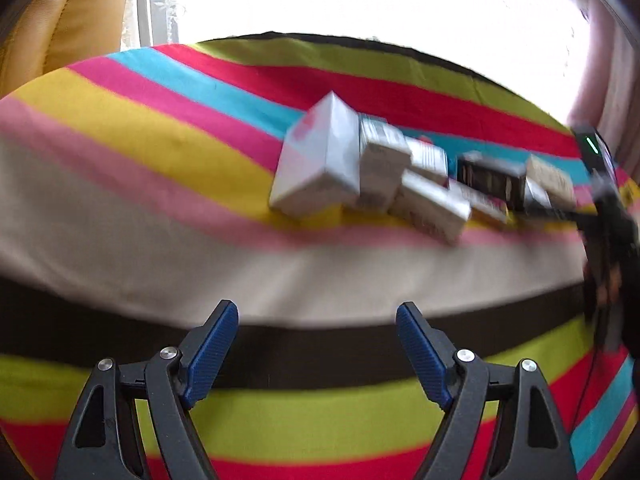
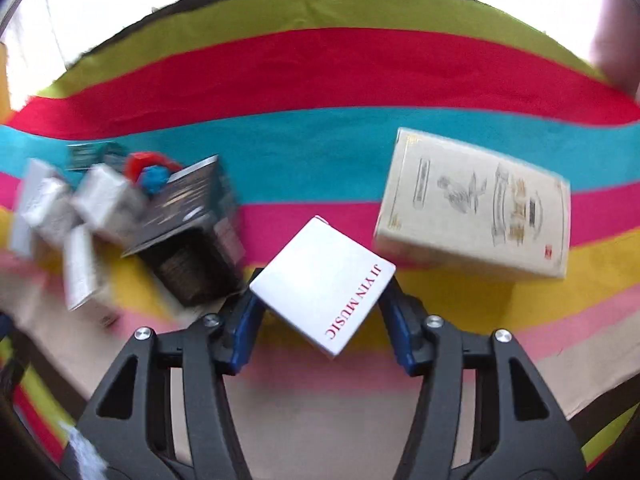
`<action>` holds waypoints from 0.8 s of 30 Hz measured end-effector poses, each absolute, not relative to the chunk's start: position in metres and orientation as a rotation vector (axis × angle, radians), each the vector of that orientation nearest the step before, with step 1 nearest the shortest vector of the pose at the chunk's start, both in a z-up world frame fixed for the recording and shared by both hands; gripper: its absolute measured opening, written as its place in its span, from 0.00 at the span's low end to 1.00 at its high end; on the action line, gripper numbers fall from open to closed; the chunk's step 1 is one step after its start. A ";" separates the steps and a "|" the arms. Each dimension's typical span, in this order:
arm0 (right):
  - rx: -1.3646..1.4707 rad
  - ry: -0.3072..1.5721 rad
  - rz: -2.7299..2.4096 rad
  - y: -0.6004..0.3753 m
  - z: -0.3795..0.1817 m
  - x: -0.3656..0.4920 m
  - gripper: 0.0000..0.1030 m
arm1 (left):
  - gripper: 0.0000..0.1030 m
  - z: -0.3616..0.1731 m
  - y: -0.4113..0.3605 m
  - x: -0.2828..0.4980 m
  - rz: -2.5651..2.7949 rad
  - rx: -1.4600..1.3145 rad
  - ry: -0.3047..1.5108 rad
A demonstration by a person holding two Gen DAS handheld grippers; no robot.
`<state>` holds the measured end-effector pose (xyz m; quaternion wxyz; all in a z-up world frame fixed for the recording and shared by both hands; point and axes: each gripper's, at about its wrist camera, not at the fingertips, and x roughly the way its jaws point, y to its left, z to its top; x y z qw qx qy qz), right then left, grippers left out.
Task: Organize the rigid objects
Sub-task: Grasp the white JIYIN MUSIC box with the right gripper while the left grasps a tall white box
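Your right hand-held gripper (image 2: 322, 312) is pinching a white box (image 2: 320, 280) printed with red lettering. The box sits cornerwise between the two blue pads (image 2: 244, 332), one corner pointing away from you and one toward you, and it is lifted above the striped cloth (image 2: 320, 80).

Ahead and to the right of this hand-held gripper, a larger cream box (image 2: 476, 206) lies flat on the cloth, across the pink and yellow stripes. It is near the white box but not touching it.

Ahead and to the left of the right hand-held gripper, a dark open box (image 2: 192, 236) lies tipped on the cloth, its flap raised. Beyond it to the left is a cluster of small white boxes (image 2: 68, 216), with a red and blue item (image 2: 150, 172) behind them. Motion blur prevents finer detail here.

Your left hand-held gripper (image 1: 316, 344) is spread wide, with nothing between its blue pads (image 1: 212, 356). It is held over the dark and lime stripes of the cloth (image 1: 120, 140).

Ahead and slightly right of the left hand-held gripper, well apart from it, the boxes form a crowded row (image 1: 400, 176). A large white box (image 1: 316, 164) stands at the row's left end, touching the smaller ones beside it. The right hand-held gripper (image 1: 608, 216) shows at the row's right end, blurred.
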<state>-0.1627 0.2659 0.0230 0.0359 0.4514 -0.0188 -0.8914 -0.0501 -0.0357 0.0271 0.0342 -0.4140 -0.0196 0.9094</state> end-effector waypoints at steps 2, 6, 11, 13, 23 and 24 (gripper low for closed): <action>1.369 -0.057 -2.724 0.270 0.027 -0.140 0.57 | 0.81 0.032 -0.035 -0.068 2.798 -1.255 -0.079; 1.326 -0.142 -2.679 0.285 0.033 -0.082 0.58 | 0.81 0.036 -0.025 -0.102 2.834 -1.215 -0.026; 1.307 -0.251 -2.668 0.300 0.037 -0.031 0.58 | 0.81 0.021 0.000 -0.158 2.889 -1.274 0.352; 1.303 -0.253 -2.681 0.296 0.043 -0.033 0.58 | 0.36 0.021 0.006 -0.166 2.912 -1.240 0.475; 1.285 -0.268 -2.662 0.274 0.049 0.017 0.58 | 0.33 0.052 -0.013 -0.067 2.819 -1.166 0.115; 1.287 -0.258 -2.662 0.270 0.049 0.024 0.58 | 0.33 0.053 -0.016 -0.051 2.811 -1.167 0.074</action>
